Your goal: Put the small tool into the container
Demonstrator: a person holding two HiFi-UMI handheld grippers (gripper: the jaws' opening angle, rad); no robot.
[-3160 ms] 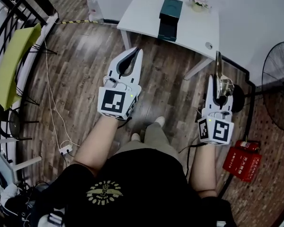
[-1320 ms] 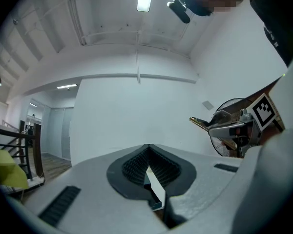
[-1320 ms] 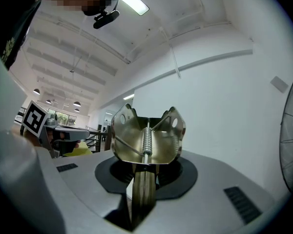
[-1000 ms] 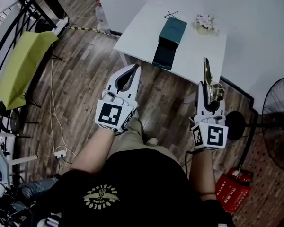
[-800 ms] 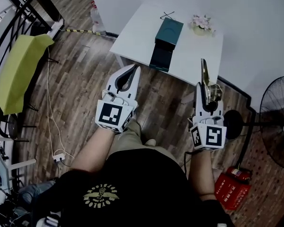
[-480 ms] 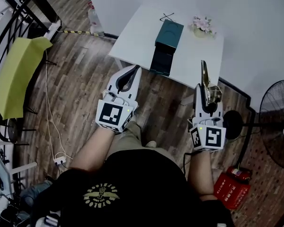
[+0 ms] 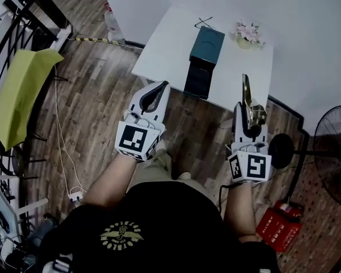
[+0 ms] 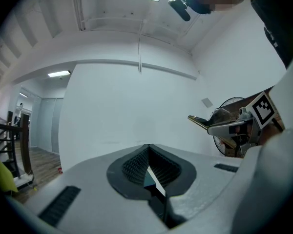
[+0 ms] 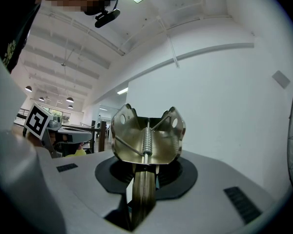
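Observation:
In the head view my right gripper (image 7: pixel 244 107) is shut on the small tool (image 7: pixel 248 98), a brass-coloured spring clamp that sticks out past the jaws toward the table. In the right gripper view the tool (image 9: pixel 146 135) stands pinched between the jaws of my right gripper (image 9: pixel 143 174). The container (image 7: pixel 203 61), a dark teal box with its lid folded back, lies on the white table (image 7: pixel 165 50) ahead of both grippers. My left gripper (image 7: pixel 162 85) is shut and holds nothing; its jaws meet in the left gripper view (image 8: pixel 148 150), where the tool (image 8: pixel 210 123) shows at the right.
A small flower pot (image 7: pixel 247 34) and a black wire clip (image 7: pixel 203 22) sit on the table behind the box. A standing fan (image 7: pixel 335 152) and a red box (image 7: pixel 281 226) are at the right. At the left are a yellow-green chair (image 7: pixel 17 92) and a power strip (image 7: pixel 77 195).
Both grippers have moved forward toward the table, which now lies closer ahead of them. The right gripper still holds the tool; the left stays shut.

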